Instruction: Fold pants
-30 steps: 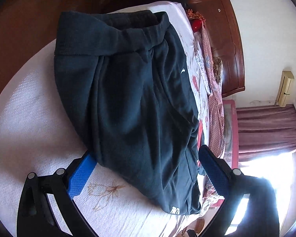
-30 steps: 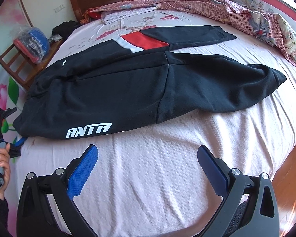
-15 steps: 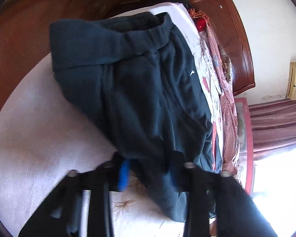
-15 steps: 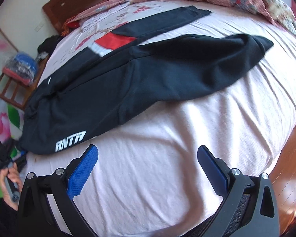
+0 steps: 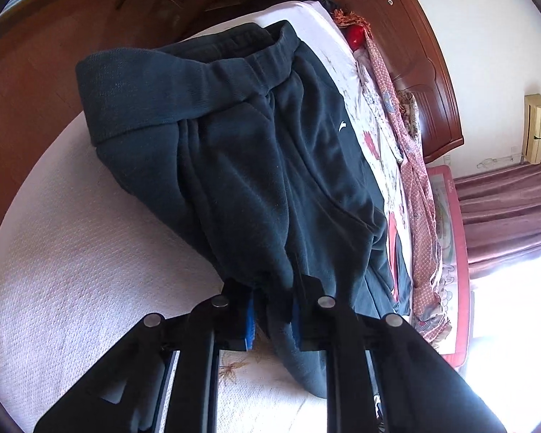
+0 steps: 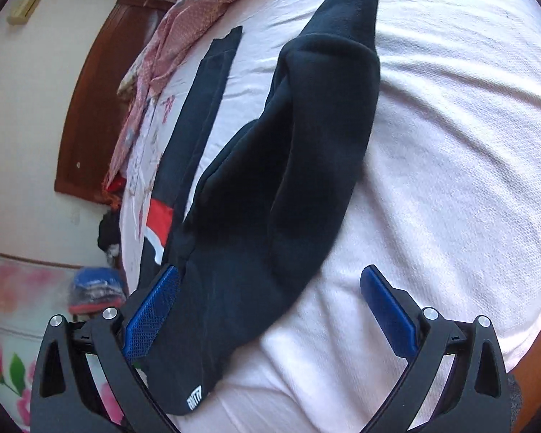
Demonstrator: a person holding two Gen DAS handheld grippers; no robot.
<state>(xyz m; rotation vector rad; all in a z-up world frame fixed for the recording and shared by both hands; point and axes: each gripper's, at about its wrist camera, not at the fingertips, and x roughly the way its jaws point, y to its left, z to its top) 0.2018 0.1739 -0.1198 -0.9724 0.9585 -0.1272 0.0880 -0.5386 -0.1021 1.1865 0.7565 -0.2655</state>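
The dark navy fleece sweatpants (image 5: 241, 166) lie flat on the pale sheet, folded lengthwise with one leg over the other. Seen from the left tool, the ribbed elastic waistband is farthest off, at the mattress edge, with a small white logo on the hip to the right; the near side edge is bunched between that tool's pads. Seen from the right tool, the legs (image 6: 288, 166) run away ahead to the cuffs, and white lettering shows on the hem just beneath it.
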